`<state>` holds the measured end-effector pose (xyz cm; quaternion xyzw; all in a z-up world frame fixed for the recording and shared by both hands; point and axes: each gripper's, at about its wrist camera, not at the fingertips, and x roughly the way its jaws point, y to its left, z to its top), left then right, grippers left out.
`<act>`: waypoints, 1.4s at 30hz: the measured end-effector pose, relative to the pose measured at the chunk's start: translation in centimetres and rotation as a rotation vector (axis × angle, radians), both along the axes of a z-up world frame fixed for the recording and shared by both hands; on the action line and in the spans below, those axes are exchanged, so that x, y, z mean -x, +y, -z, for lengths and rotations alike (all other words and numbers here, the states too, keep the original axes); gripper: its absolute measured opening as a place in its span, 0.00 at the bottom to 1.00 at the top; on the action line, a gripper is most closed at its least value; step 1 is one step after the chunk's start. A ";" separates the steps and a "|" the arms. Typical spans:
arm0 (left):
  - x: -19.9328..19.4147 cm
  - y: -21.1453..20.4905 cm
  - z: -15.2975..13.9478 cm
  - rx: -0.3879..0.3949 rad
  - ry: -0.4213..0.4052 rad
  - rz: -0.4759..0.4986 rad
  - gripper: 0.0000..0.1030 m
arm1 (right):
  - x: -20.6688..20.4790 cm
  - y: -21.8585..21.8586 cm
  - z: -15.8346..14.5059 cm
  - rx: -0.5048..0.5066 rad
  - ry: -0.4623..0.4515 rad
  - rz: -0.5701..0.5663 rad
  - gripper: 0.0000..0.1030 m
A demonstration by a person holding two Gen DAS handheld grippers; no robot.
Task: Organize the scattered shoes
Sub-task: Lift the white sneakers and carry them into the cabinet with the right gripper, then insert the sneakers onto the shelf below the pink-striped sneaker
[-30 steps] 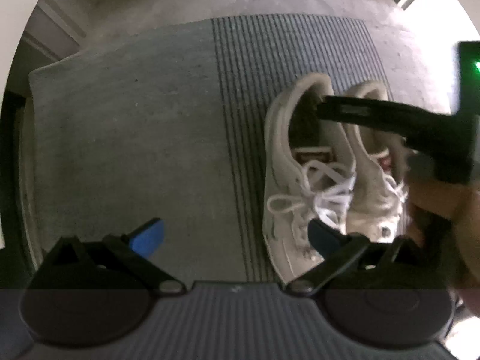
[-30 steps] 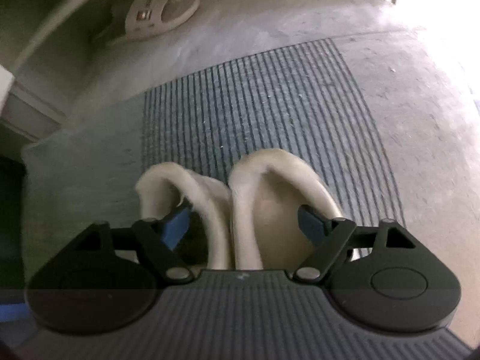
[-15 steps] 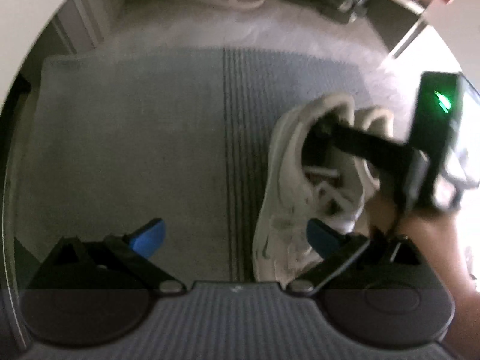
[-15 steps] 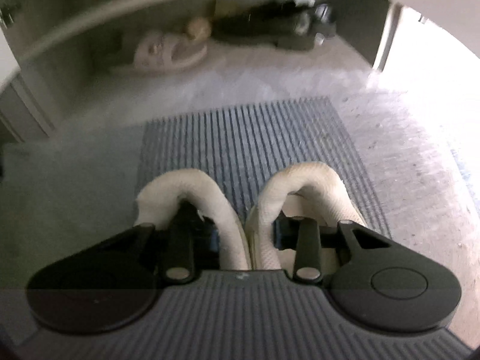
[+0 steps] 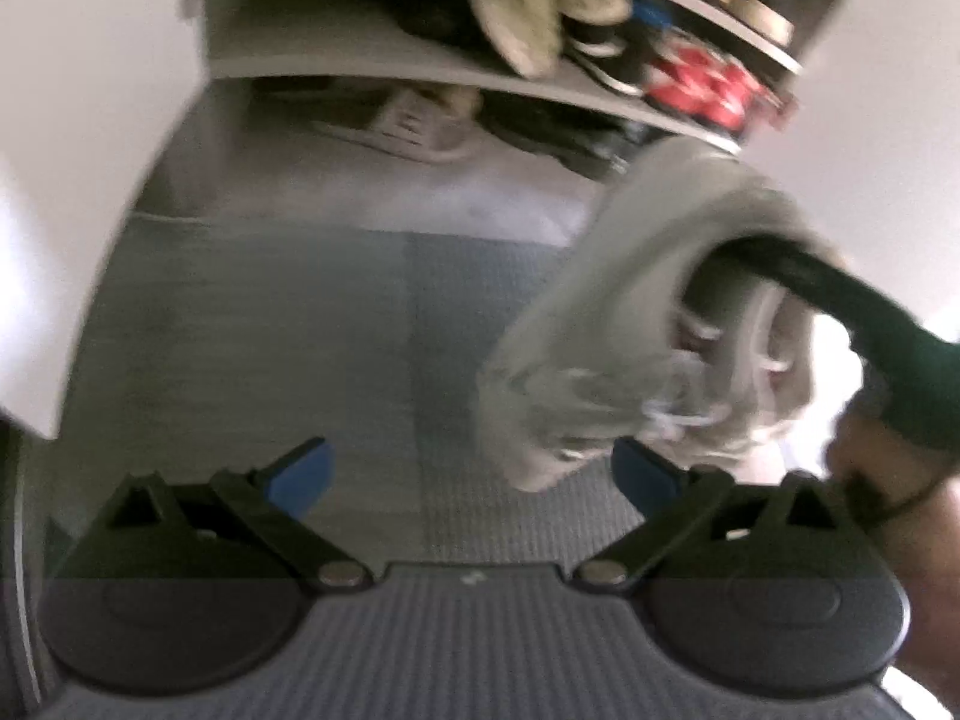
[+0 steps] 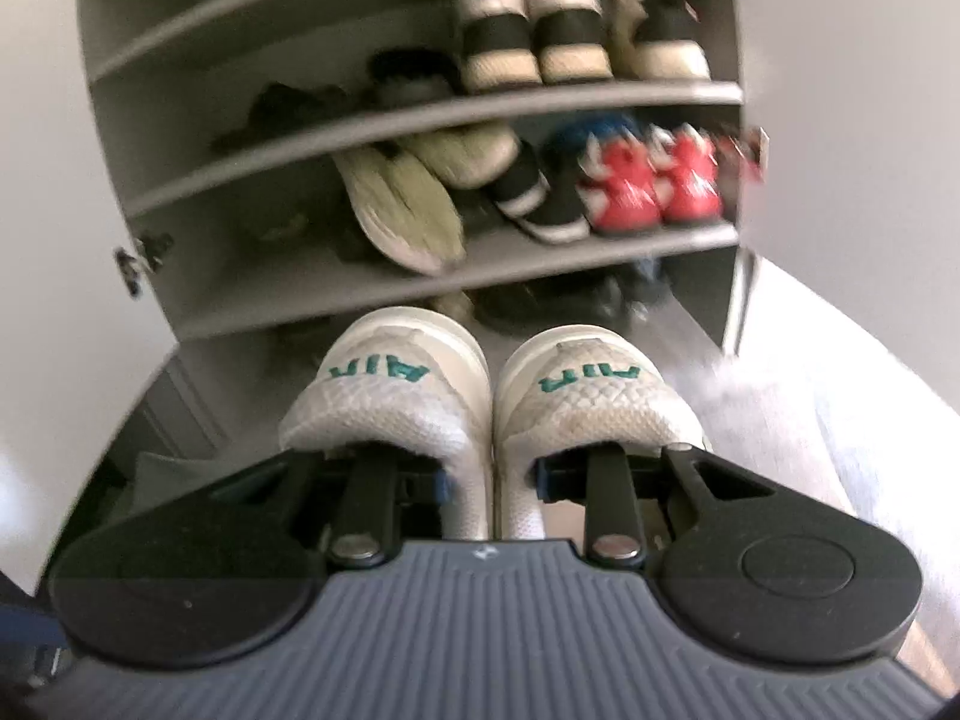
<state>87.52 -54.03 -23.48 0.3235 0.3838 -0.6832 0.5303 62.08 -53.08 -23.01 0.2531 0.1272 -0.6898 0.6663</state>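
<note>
White sneakers (image 6: 489, 414), a pair with green "AIR" on the heel tabs, hang heel-up from the right gripper (image 6: 489, 483); its fingers are drawn close together, one inside each shoe's collar, pinching the two inner collar walls between them. Straight ahead of that gripper stands a grey shelf unit (image 6: 420, 114) full of footwear, with red shoes (image 6: 654, 186) ahead and to its right and pale slippers (image 6: 408, 204) ahead and just left. From the left wrist view, the pair (image 5: 648, 348) is blurred, ahead and to the right of the left gripper (image 5: 474, 474), apparently clear of the grey mat (image 5: 336, 336) below. The left gripper is spread wide with nothing between its blue pads (image 5: 303, 474), and the mat lies directly ahead of it, the shelves beyond.
</note>
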 end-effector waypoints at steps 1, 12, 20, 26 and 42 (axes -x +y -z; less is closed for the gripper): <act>0.0 -0.4 -0.7 0.013 -0.014 -0.014 0.96 | -0.1 -0.3 -0.8 0.004 0.008 -0.019 0.27; 2.0 -3.4 -10.5 0.250 -0.302 -0.023 0.96 | -2.0 -5.5 -16.7 0.063 -0.053 -0.263 0.28; 2.1 -4.8 -17.9 0.331 -0.331 -0.122 0.97 | -5.4 -12.7 -28.1 0.187 -0.092 -0.384 0.27; 2.1 -8.3 -19.8 0.400 -0.264 -0.099 0.99 | -9.7 -19.0 -33.4 0.286 -0.071 -0.373 0.27; 0.6 -19.4 -14.8 0.360 -0.293 -0.072 0.98 | -17.4 -30.6 -33.4 0.302 -0.032 -0.283 0.27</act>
